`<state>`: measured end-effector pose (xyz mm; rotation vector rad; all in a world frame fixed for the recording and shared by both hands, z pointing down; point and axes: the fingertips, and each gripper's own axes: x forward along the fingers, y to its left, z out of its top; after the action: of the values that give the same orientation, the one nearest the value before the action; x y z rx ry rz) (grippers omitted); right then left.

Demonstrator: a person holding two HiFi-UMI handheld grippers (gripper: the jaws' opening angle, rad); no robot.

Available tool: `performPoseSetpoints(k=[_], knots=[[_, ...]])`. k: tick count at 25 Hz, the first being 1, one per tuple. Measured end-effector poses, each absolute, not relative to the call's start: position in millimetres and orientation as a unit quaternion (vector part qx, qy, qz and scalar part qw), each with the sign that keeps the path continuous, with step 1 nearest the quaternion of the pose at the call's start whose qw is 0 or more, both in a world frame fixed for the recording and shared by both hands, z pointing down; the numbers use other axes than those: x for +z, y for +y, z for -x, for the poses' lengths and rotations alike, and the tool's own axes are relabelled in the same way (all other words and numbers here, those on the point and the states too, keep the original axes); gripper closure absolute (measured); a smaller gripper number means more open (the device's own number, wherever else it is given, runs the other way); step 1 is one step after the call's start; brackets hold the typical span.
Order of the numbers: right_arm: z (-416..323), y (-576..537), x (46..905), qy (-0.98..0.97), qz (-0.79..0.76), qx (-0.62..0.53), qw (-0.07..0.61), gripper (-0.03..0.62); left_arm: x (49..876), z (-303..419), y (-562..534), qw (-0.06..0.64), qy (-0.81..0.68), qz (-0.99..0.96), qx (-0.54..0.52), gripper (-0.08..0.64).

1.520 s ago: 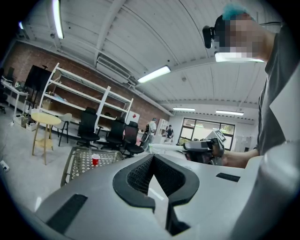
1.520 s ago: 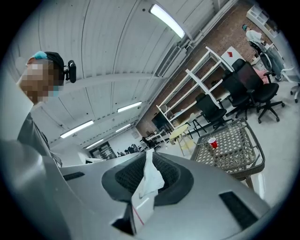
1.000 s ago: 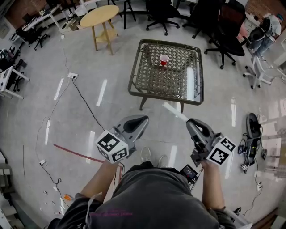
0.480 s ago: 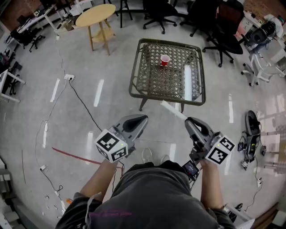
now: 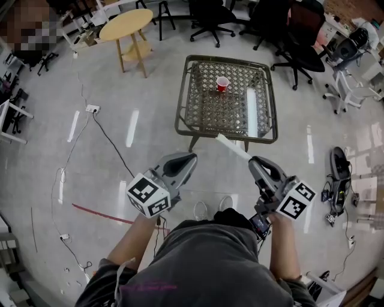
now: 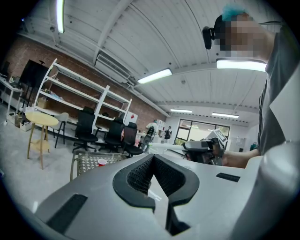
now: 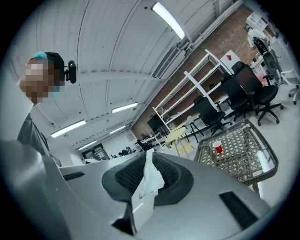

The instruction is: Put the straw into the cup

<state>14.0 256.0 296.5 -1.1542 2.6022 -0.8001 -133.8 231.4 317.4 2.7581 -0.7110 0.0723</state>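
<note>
WALKING IT OVER: A person in a grey shirt [image 5: 204,264] carries the white, paper-wrapped straw [image 5: 234,148] toward the table, with both grey plastic grippers held out in front. The right gripper [image 5: 255,162] is clenched on the straw's lower end. The crinkled wrapper stands up between its ribbed black pads [image 7: 125,176], and the rest of the straw juts forward and leftward over the floor. The left gripper [image 5: 191,159] has its jaws pressed together on nothing.

Over the past second the square table [image 5: 182,96] has edged slightly closer in the head view, and the person's pale shoes [image 5: 201,210] have shifted in stride. This suggests the approach is under way and the insertion has not begun.

Beyond the glossy grey floor [image 5: 120,90], the table shows a woven lattice top in a dark frame. The small red plastic cup [image 5: 222,84] stands upright toward its far side, well apart from the straw. Black wheeled office chairs [image 5: 210,15] and a round wooden table [image 5: 126,23] lie beyond.
</note>
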Motion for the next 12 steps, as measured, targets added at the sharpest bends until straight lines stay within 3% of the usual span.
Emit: performPoseSetpoints(k=[12], knots=[[-34.9,229.1,307.2,0.871,0.392,-0.281,0.098,0.545,325.8,121.3,208.0,0.150,-0.251,-0.956,0.032,0.549]])
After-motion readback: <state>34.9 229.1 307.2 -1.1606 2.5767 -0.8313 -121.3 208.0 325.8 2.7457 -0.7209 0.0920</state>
